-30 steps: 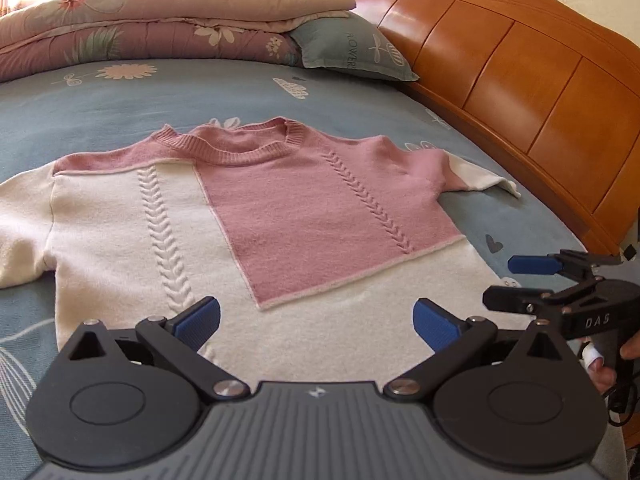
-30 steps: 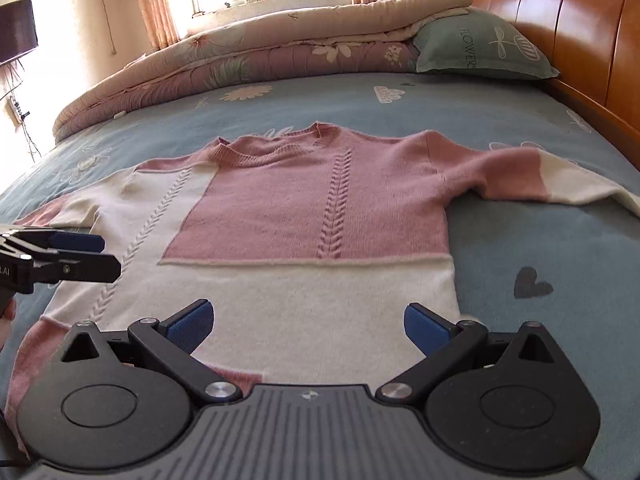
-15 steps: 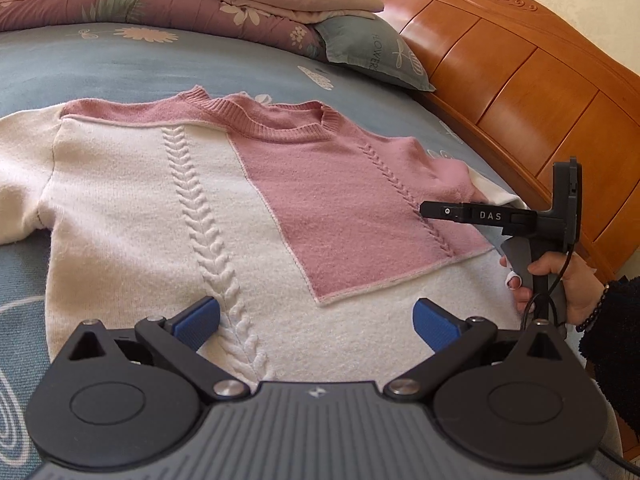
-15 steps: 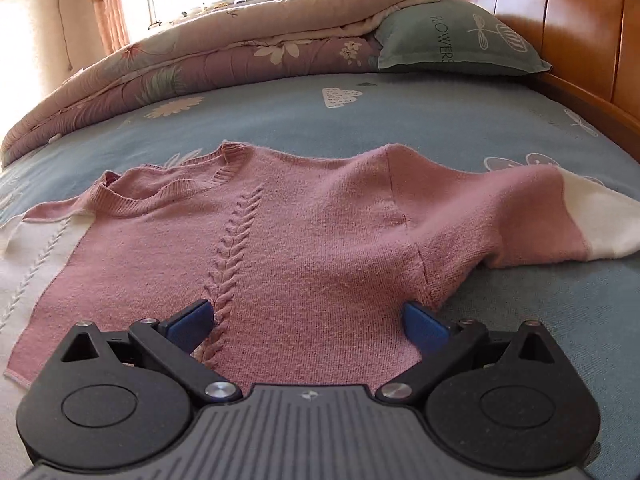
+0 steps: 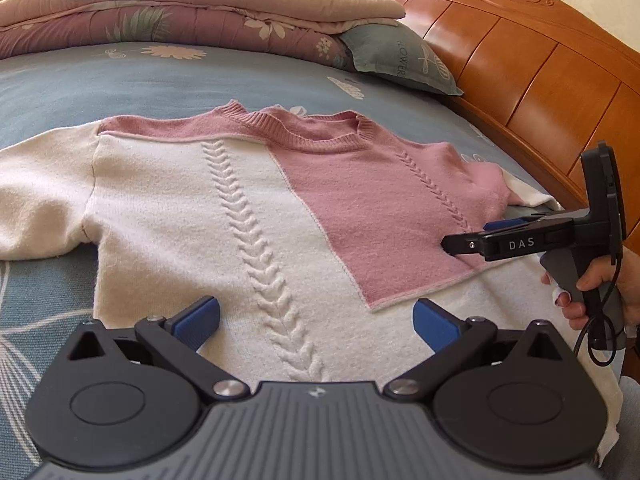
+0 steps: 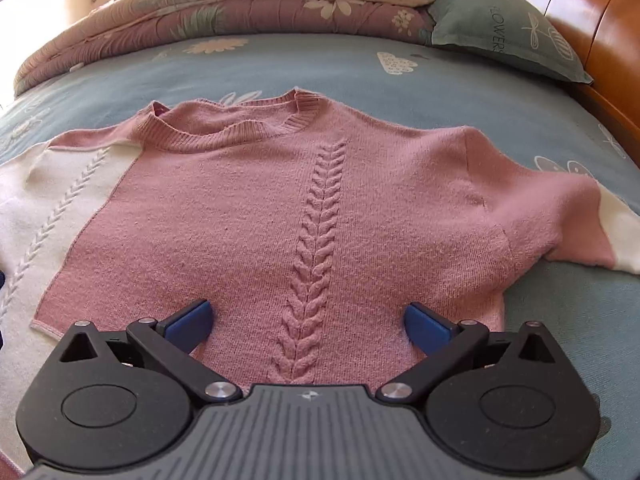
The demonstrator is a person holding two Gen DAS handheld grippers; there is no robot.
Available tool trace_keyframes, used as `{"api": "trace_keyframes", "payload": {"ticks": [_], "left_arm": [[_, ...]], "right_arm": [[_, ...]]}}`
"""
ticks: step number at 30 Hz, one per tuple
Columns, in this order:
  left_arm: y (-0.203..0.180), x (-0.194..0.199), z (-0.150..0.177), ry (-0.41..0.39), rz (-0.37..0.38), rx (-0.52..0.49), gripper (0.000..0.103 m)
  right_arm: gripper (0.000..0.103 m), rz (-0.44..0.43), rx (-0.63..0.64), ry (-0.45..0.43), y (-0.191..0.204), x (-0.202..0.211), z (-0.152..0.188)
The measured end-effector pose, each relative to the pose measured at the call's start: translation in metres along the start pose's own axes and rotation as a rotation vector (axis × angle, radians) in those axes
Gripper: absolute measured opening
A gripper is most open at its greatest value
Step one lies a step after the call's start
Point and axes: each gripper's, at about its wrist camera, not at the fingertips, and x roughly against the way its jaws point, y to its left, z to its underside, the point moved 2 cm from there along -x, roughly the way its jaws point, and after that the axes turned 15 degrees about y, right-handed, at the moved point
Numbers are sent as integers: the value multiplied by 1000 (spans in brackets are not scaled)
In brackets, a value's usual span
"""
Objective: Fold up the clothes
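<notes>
So the sweater (image 6: pixel 280 216) lies flat, collar pointing away, and the wide-open right gripper (image 6: pixel 308 326) is nearer its pink sleeve (image 6: pixel 560 216) than the equally open left gripper (image 5: pixel 316 320).

A bed (image 5: pixel 120 80) with a grey-blue, flower-printed sheet carries everything, and a wooden headboard (image 5: pixel 520 64) runs along its right side. A pink and cream sweater (image 5: pixel 240 208) lies spread flat on the sheet, front up, sleeves out. At the far end lie a folded floral quilt (image 6: pixel 240 4) and a grey-green pillow (image 6: pixel 500 32).
</notes>
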Motion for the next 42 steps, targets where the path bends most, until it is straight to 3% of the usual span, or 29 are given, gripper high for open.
{"api": "trace_keyframes", "payload": {"ticks": [5,9,15,19,24,26,29,31,35,37,39,42], "left_arm": [[11,30,-5,-51,40,23,102],[28,48,-6,-97,69,48,102],[53,55,-6,-126,106,118,102],[64,53,-5,-123,108,147,102],[69,49,-3,-108,91,166,102],[71,48,-3,-106,85,173,102],[73,52,-2,-125,96,190,102],[73,57,-1,-153,141,188,102],[68,61,-1,-178,229,166,102],[64,58,-2,-169,228,151,102],[61,55,-2,-157,212,140,102],[60,52,-3,-143,207,133,102]], "right_arm": [[103,-68,11,-96,18,27,-41],[103,-115,42,-94,56,13,-90],[103,-68,157,-65,121,-29,-148],[103,18,123,61,141,-74,-176],[103,-1,60,-29,146,-93,-203],[103,-23,90,-53,151,-95,-214],[103,-53,77,-61,147,-84,-216],[103,-139,70,-100,144,-65,-210],[103,-297,136,-23,155,-52,-198],[103,-260,225,27,175,-58,-189],[103,-143,275,35,191,-72,-185],[103,-87,257,-16,200,-87,-188]]}}
